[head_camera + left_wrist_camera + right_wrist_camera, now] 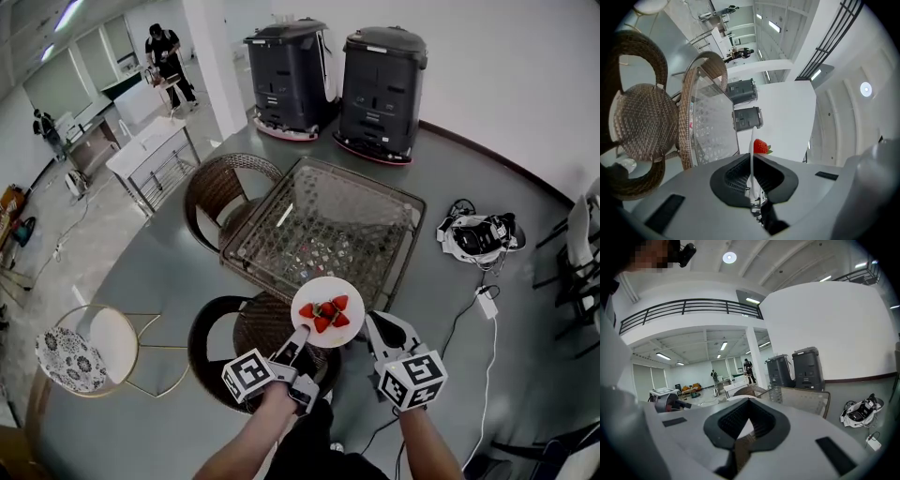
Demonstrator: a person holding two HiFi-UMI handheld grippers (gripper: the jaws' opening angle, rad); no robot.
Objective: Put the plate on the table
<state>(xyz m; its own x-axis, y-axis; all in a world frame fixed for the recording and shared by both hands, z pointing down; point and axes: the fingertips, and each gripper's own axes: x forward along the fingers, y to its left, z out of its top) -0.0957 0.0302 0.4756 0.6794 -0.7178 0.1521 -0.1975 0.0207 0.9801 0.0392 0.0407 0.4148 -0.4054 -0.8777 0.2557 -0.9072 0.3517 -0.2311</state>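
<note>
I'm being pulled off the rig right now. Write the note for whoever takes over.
Left gripper: shut on the near rim of the plate, holding it up.
Right gripper: jaws apart, at the plate's right edge, clamping nothing.
Plate: level in the air with strawberries on it, over the near edge of the glass table and a wicker chair.
Done: plate is in hand at the table.
Left: bring it forward over the glass, set it down, release.
</note>
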